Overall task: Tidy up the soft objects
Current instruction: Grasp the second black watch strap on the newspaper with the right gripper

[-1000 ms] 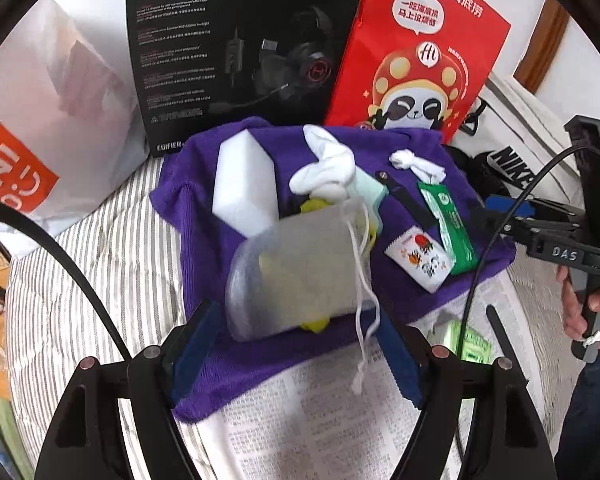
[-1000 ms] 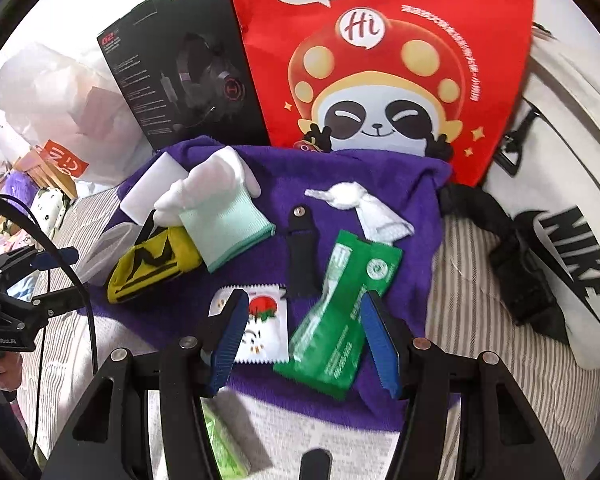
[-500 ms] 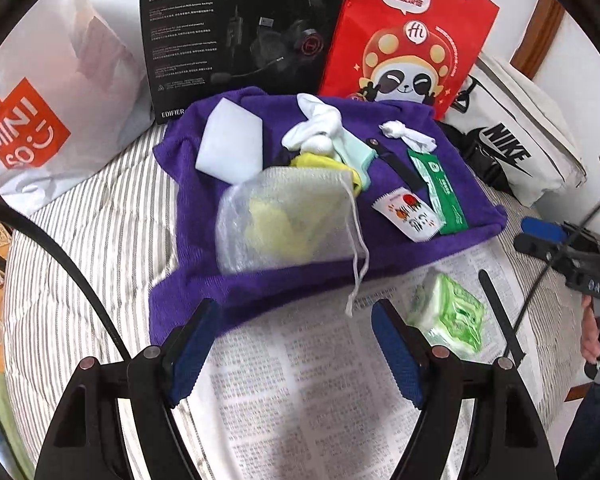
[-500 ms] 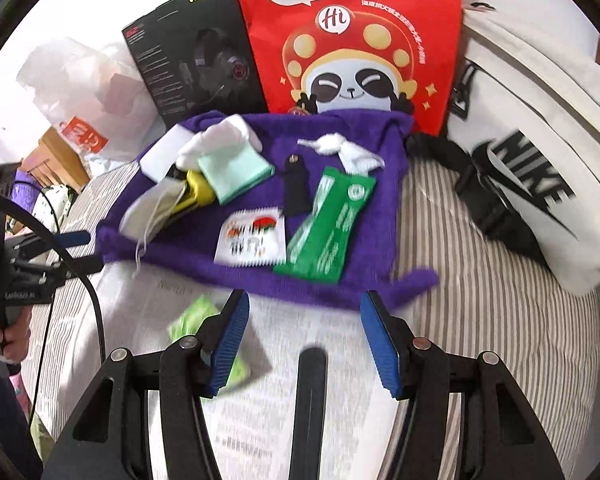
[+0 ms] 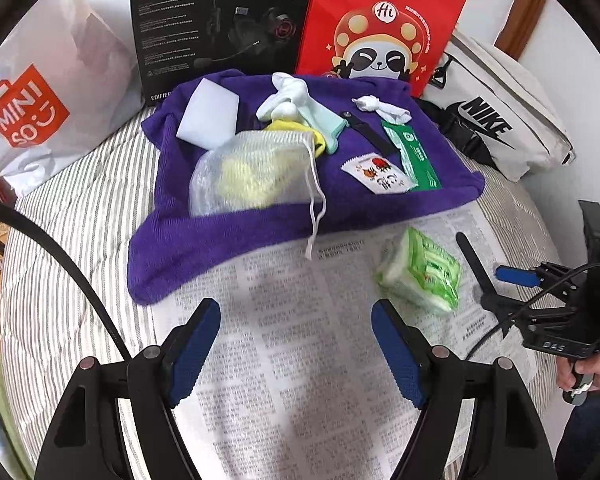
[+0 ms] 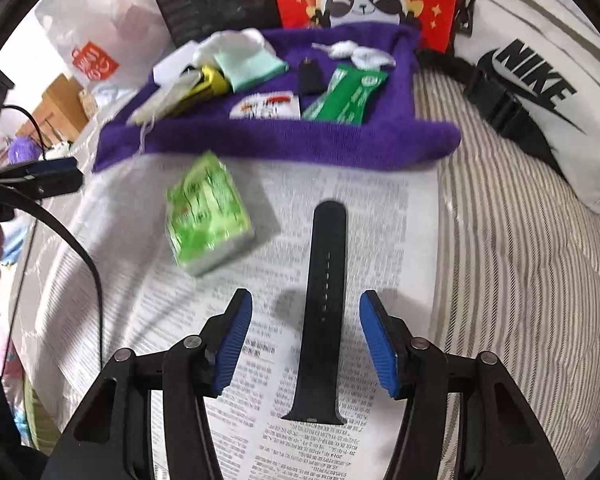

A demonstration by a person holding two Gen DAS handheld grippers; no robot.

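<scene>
Newspaper [image 6: 380, 220] covers the near part of the striped bed [image 6: 520, 260]. Over it the right tool [image 6: 306, 338] points down with its blue pads closing, a black strap [image 6: 322, 312] lying flat on the paper between them, neither pad touching it. The left tool [image 5: 296, 354] hangs over bare newsprint with its jaws apart and nothing between them. Just left of the strap in the right view a green tissue pack [image 6: 206, 216] lies tilted on the paper.

Beyond the paper's far edge a purple towel [image 5: 228, 236] carries the rest: a mesh pouch [image 5: 252, 174] with something yellow inside, its drawstring trailing onto the newspaper, a white sponge [image 5: 208, 120], a white and mint sock [image 5: 296, 104], a knotted white cloth [image 5: 380, 106], a green sachet [image 5: 410, 152] and a small white packet [image 5: 376, 172] touching it.

Behind the towel stand a black headset box [image 5: 216, 20] and a red panda bag [image 5: 380, 28], with a white Nike bag [image 5: 500, 120] to the right and a Miniso bag [image 5: 40, 100] to the left.
</scene>
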